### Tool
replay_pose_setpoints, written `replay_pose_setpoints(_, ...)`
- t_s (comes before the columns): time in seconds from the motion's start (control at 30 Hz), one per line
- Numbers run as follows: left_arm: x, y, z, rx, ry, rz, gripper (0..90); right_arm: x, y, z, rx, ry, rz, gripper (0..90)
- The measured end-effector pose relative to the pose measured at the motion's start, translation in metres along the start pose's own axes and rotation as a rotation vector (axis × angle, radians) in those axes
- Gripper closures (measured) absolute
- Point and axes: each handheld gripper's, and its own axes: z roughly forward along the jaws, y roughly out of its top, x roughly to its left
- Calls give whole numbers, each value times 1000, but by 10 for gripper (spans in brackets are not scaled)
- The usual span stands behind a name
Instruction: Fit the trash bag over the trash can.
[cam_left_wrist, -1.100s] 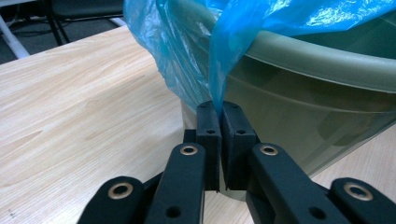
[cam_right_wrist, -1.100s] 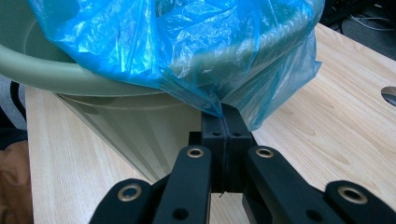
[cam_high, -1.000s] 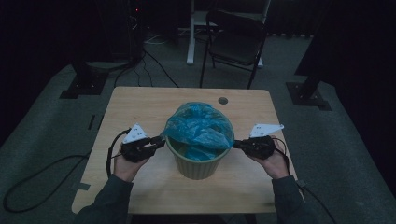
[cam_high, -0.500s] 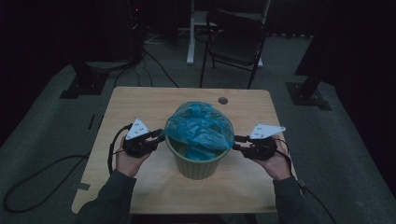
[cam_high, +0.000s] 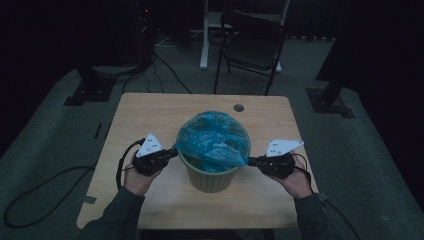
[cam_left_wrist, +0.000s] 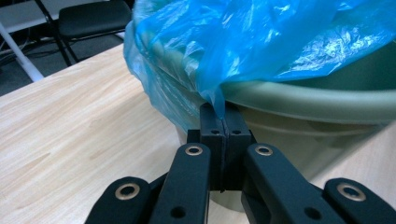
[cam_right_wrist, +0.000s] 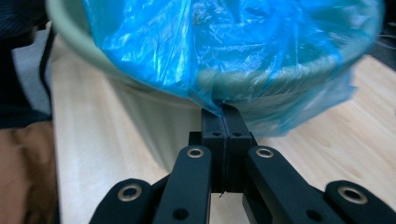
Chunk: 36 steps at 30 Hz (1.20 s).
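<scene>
- The green bin (cam_high: 212, 175) stands on the wooden table (cam_high: 150, 115), and the blue bag (cam_high: 212, 140) lines it, draped over its rim.
- The left gripper (cam_high: 172, 152) sits just beside the bin's left rim, jaws pressed together on a pinch of bag edge.
- The right gripper (cam_high: 250, 161) sits just beside the bin's right rim, likewise pinching the bag.
- No readable writing on bin or bag.

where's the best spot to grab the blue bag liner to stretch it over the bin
Grip the blue bag at its loose hem, level with the green bin rim, from opposite sides, as the left gripper and right gripper do; the film drapes slack there.
</scene>
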Motion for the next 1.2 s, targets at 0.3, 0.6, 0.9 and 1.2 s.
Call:
replay_pose_setpoints(0.3, -12, -5, -3, -1, -20, 13, 900, 7, -1, 7, 28, 65, -14, 900)
replay_pose_setpoints(0.6, -16, -7, -1, -6, -29, 13, 900, 7, 0, 10, 18, 83, -8, 900)
replay_pose_setpoints(0.9, -18, -7, -1, -15, -31, 6, 900, 7, 1, 13, 12, 86, -4, 900)
replay_pose_setpoints(1.2, -23, -14, 1, -15, -49, -4, 900, 9, -1, 15, 10, 102, 1, 900)
